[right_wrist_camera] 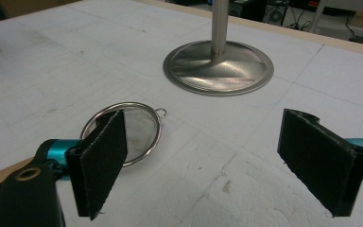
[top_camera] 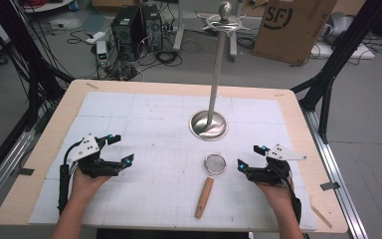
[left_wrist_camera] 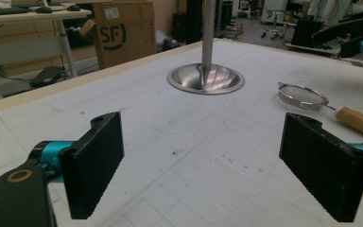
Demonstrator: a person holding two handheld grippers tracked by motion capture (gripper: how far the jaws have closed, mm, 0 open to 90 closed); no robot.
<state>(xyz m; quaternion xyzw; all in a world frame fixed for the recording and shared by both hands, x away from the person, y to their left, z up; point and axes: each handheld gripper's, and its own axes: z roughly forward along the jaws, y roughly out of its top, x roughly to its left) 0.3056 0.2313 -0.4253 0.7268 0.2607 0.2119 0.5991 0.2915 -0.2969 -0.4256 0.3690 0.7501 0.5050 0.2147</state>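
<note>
Strainer (top_camera: 214, 164) with wooden handle lay flat just in front of the steel stand (top_camera: 208, 124), left gripper (top_camera: 121, 149) off to its left, right gripper (top_camera: 249, 157) close beside its right, both spread wide, empty.

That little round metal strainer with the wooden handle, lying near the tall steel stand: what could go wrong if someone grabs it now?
The small round metal strainer with the wooden handle lies flat, so its thin rim may slip from the open right hand-held gripper. Lifting by the rim, the long handle could swing it down. The tall steel stand with the round base is close behind; a careless lift might knock it.
</note>
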